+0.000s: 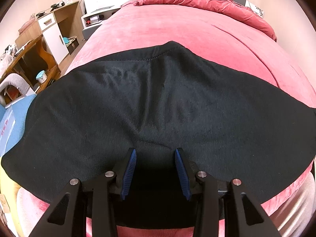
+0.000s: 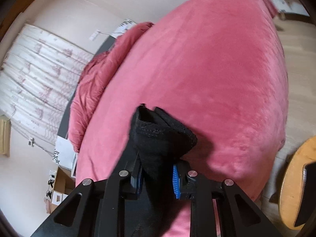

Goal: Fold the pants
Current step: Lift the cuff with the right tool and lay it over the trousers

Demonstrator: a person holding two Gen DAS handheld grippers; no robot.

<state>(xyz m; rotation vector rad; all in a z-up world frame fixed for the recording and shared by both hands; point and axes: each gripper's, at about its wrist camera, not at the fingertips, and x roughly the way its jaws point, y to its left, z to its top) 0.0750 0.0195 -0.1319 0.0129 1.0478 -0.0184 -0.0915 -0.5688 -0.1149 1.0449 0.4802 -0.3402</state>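
Half-done at most: pants (image 1: 158, 102) lie spread on the bed (image 1: 177, 29), right gripper (image 2: 158, 179) fingers clamped on a hem, left gripper (image 1: 156, 169) fingers apart

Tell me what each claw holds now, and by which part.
The right claw is shut on the pants, gripping a bunched stitched hem. The left claw is open above the pants and holds nothing.

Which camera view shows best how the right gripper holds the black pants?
The right wrist view: the right gripper is shut on a bunched hemmed end of the black pants, lifted above the pink bed cover. The left wrist view shows only the pants' spread part and the open left gripper.
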